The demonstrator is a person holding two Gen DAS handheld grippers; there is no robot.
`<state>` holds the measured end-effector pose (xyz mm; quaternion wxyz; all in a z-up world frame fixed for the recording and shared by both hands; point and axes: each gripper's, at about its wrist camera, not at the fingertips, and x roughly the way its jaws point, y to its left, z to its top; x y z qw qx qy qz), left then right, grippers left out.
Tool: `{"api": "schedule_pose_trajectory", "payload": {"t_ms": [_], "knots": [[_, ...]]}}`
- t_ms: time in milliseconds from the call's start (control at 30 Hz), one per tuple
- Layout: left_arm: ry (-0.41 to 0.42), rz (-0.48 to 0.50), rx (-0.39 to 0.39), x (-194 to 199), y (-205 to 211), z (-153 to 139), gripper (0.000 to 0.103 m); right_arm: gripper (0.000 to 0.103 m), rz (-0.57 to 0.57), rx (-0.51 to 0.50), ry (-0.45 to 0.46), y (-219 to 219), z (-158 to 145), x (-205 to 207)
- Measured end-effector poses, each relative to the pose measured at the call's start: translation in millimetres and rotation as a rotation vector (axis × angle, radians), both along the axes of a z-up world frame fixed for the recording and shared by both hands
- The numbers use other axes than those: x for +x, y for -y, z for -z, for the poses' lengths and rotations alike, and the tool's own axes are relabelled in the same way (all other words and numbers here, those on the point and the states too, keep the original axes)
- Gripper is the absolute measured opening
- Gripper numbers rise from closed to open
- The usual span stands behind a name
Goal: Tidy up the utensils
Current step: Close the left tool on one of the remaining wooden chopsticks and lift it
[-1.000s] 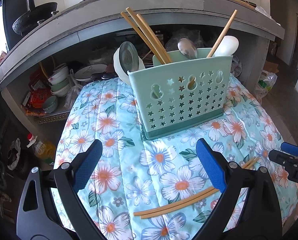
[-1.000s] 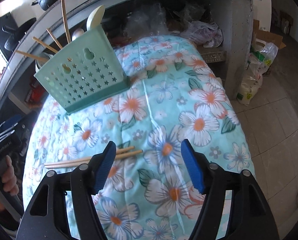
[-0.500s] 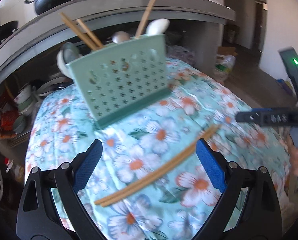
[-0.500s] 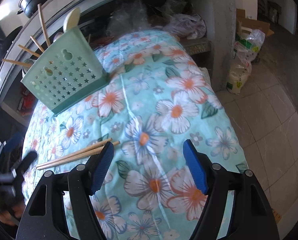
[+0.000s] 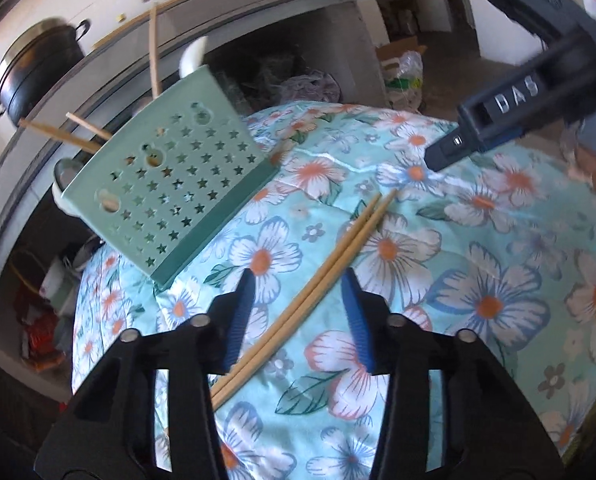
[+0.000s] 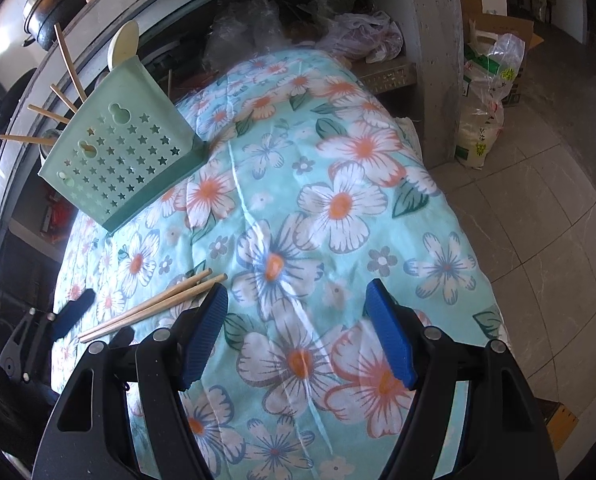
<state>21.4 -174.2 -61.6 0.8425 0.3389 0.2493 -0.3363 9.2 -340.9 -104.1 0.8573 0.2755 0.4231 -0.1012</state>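
Note:
A pair of wooden chopsticks (image 5: 337, 256) lies on the floral cloth, also seen in the right wrist view (image 6: 154, 304). My left gripper (image 5: 299, 316) is open, its jaws on either side of the chopsticks' near half, not touching them. The green star-holed utensil holder (image 5: 166, 192) stands behind, holding several chopsticks and a white spoon; it also shows in the right wrist view (image 6: 122, 152). My right gripper (image 6: 298, 332) is open and empty above the cloth, to the right of the chopsticks' tips. The right gripper's body (image 5: 509, 112) shows at the upper right of the left wrist view.
The floral cloth (image 6: 337, 200) covers a rounded table that drops off to a tiled floor (image 6: 537, 208) on the right. A concrete counter (image 5: 258, 8) with a black pot (image 5: 38, 68) runs behind. Shelves below it hold bowls and bags.
My left gripper has swung right and moved in over the loose chopsticks, and its jaws have narrowed around them. My right gripper has shifted slightly and stays open.

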Motion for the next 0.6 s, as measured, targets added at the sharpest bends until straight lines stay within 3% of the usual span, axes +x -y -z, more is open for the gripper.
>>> {"api": "schedule_pose_trajectory", "payload": {"t_ms": [267, 567, 600], "knots": [[0.073, 0.082, 0.150, -11, 18, 23, 0.021, 0.070, 0.004, 0.031, 0.000, 3, 5, 1], [0.123, 0.098, 0.185, -13, 25, 28, 0.008, 0.070, 0.007, 0.037, 0.007, 3, 4, -1], [0.127, 0.099, 0.186, -15, 25, 27, 0.003, 0.070, 0.007, 0.039, 0.008, 4, 4, -1]]}}
